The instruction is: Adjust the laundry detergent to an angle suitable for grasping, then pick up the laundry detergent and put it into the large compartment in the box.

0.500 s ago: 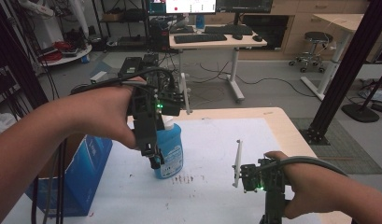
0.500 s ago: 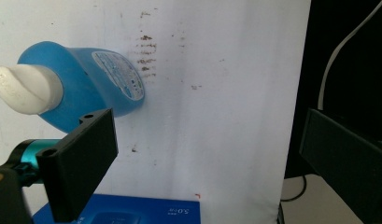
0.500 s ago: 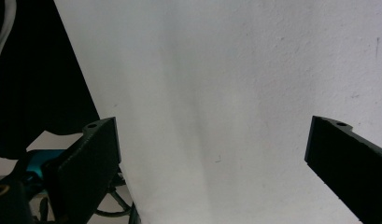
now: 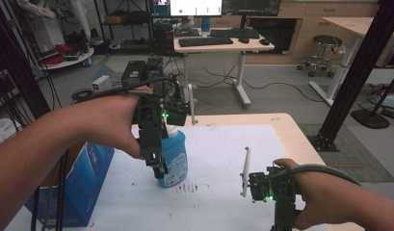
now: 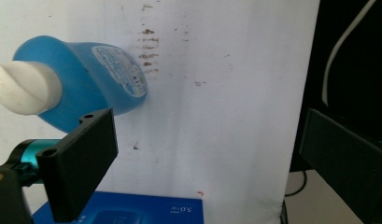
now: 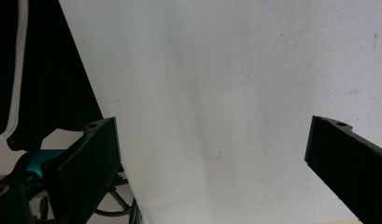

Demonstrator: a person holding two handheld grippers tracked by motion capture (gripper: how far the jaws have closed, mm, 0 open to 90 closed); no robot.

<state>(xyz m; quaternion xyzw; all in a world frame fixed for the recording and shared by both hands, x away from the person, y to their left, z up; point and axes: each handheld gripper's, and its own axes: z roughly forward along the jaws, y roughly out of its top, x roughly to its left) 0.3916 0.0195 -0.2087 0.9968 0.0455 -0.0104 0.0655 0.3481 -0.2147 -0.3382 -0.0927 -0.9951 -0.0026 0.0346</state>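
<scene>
Covering most of the table [image 4: 281, 126] is a white sheet [image 4: 223, 154], and on it the blue bottle [image 4: 174, 156] stands upright near the left side, just as it did half a second ago. Beside the table's left edge, the blue box [image 4: 84, 183] keeps its place as well. The left gripper [image 4: 158, 166] hangs over the bottle much as before, pointing down at it; its body hides the bottle's left flank in the high view, so whether a jaw touches the bottle cannot be told there. In the left gripper view the bottle [image 5: 86, 79] lies above and beyond the left jaw, not between the jaws, which stand spread wide with bare sheet between them; its white cap [image 5: 25, 88] is cut off at the frame's edge. The right gripper [image 4: 274, 211] rests low at the near right, hardly shifted, partly cut off by the bottom edge, a thin white rod [image 4: 244, 172] rising beside it. Its jaws are also spread wide over bare sheet in the right gripper view. Brown specks [image 4: 190, 187] dot the sheet just right of the bottle, too small to identify.
</scene>
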